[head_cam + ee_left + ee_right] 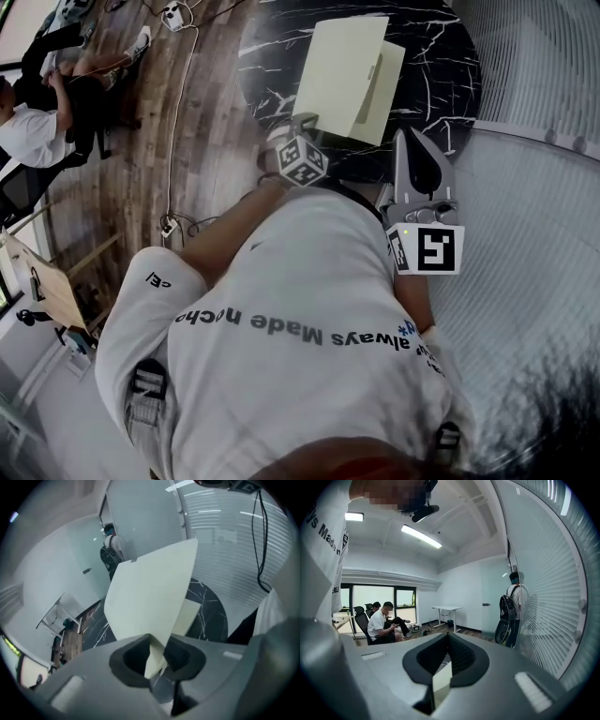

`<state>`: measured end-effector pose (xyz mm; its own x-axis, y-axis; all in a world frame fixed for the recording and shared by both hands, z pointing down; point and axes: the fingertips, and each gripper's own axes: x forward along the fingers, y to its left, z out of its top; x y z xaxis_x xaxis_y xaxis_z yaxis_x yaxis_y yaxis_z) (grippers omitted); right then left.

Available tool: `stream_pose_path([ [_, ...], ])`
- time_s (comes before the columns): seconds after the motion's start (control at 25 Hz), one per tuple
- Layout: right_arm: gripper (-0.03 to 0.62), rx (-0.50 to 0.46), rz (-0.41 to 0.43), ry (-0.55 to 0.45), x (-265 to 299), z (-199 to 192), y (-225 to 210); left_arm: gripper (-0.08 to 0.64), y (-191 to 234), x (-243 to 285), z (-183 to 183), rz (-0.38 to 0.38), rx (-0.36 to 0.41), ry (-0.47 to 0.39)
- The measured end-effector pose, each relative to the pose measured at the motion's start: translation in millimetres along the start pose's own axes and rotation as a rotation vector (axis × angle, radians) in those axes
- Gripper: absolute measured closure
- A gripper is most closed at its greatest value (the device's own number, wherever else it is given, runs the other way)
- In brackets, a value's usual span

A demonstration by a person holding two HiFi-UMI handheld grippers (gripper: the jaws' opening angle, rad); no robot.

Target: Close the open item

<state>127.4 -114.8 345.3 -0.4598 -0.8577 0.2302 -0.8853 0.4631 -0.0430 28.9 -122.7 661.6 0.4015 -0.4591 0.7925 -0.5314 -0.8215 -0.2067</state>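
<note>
A cream folder [342, 75] lies open on the round black marble table [441, 56], toward the table's near edge, with one leaf raised off the tabletop. The left gripper [305, 124] is at the table's near rim, by the folder's lower left corner. In the left gripper view its jaws stand a little apart. The corner of the raised leaf [150, 592] stands in the gap between them and neither pad presses on it. The table [206, 616] shows dark beyond.

The right gripper [412, 136] is over the table's near right edge, just beside the folder's lower right corner. In the right gripper view its jaws are together at the tips [449, 637]. A pale sheet edge [440, 686] sits between them, seemingly the folder's lower leaf nipped there. A seated person [382, 623] is well away from the table.
</note>
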Motion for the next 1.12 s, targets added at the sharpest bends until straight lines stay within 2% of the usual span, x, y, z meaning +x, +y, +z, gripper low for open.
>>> stream_pose_path([
  [0.12,0.591,0.009,-0.013,0.001,-5,-3,-7,0.476,-21,18,3,-0.057,0.092,0.080],
  [0.28,0.591,0.019,-0.030,0.006,-11,-9,-15,0.469,-40,41,5,-0.111,0.172,0.154],
  [0.48,0.591,0.038,-0.051,0.019,-13,-16,-27,0.456,-54,61,-1,-0.167,0.242,0.238],
  [0.8,0.591,0.072,-0.056,0.062,-7,-36,-39,0.452,-62,72,-8,-0.205,0.317,0.295],
  [0.96,0.591,0.079,-0.053,0.148,17,-77,-51,0.453,-64,75,-9,-0.221,0.340,0.303],
  [1.12,0.591,0.040,-0.061,0.273,73,-150,-72,0.451,-64,75,-10,-0.236,0.358,0.309],
])
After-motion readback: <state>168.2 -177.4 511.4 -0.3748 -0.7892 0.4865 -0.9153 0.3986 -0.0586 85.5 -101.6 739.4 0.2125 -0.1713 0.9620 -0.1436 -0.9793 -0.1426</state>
